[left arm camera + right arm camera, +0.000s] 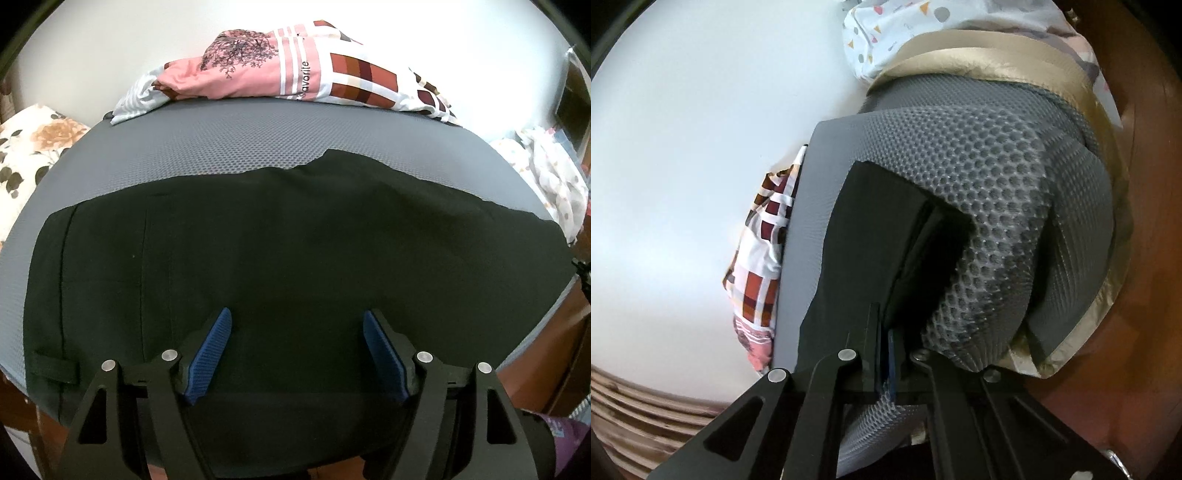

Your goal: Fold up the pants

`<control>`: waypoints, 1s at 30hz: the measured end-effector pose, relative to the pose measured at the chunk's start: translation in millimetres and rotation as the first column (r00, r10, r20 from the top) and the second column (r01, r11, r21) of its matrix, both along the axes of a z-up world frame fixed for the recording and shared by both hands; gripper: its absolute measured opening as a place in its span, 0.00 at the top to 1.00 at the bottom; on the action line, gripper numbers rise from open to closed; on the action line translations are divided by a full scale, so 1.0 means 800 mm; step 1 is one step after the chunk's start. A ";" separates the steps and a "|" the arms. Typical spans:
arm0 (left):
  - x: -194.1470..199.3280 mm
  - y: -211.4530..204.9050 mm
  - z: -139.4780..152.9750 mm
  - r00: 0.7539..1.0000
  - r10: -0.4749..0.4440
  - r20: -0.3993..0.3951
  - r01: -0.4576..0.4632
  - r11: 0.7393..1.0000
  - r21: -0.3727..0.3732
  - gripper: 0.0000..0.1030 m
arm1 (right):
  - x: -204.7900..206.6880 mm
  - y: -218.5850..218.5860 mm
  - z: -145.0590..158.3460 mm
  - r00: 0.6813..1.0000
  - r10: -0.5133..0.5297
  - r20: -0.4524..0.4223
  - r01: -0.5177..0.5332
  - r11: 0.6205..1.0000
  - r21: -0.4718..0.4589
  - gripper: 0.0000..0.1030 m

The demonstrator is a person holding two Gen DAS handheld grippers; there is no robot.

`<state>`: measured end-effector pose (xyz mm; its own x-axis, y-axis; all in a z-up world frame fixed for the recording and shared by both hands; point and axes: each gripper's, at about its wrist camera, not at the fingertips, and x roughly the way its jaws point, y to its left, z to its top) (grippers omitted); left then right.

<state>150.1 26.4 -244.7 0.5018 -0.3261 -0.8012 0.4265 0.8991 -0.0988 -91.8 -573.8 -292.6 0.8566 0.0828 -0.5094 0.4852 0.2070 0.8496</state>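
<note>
On the grey honeycomb-textured mat (229,147), left wrist view, we list: black pants (295,240), spread flat across most of the near surface, with a belt loop (55,367) at the lower left; our left gripper (297,325), blue pads (212,350) set wide apart over the cloth, nothing between them; a pink and white patterned blanket (280,74), bunched along the far edge of the mat against a white wall (92,55); a floral pillow (33,155) at far left; a spotted white cloth (550,173) at far right. From the right wrist view, tilted, we list: our right gripper (886,354), fingers drawn close together and pinching an edge of the pants (871,236) where the layers meet the mat (997,192); whether mat mesh is caught too we cannot tell; a gold satin band (979,55) beyond the mat; the spotted cloth (886,33) above it; the checked blanket (764,266) at left; brown wood (1137,258) at right.
</note>
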 end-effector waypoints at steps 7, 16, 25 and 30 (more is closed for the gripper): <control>-0.001 -0.004 -0.001 1.000 -0.010 0.005 0.010 1.000 0.007 0.24 | -0.001 -0.006 -0.005 1.000 -0.012 0.008 0.012 0.999 0.034 0.99; -0.003 -0.009 -0.002 1.000 -0.023 0.011 0.023 0.999 0.025 0.20 | -0.005 -0.005 0.010 0.999 -0.007 -0.051 0.008 1.000 0.019 0.94; -0.007 -0.003 0.008 1.000 -0.017 0.024 0.017 1.000 -0.017 0.19 | -0.028 -0.024 0.056 0.975 -0.115 -0.189 0.084 0.983 -0.164 0.81; -0.027 0.018 0.042 0.992 0.018 0.121 -0.007 0.996 -0.093 0.19 | -0.031 -0.046 0.061 0.977 -0.097 -0.191 0.061 0.980 -0.187 0.78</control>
<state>128.3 40.9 -211.3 0.5983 -0.3893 -0.7004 0.4295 0.8937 -0.1298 -116.6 -610.8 -243.7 0.7373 -0.0891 -0.6697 0.6608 0.3015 0.6873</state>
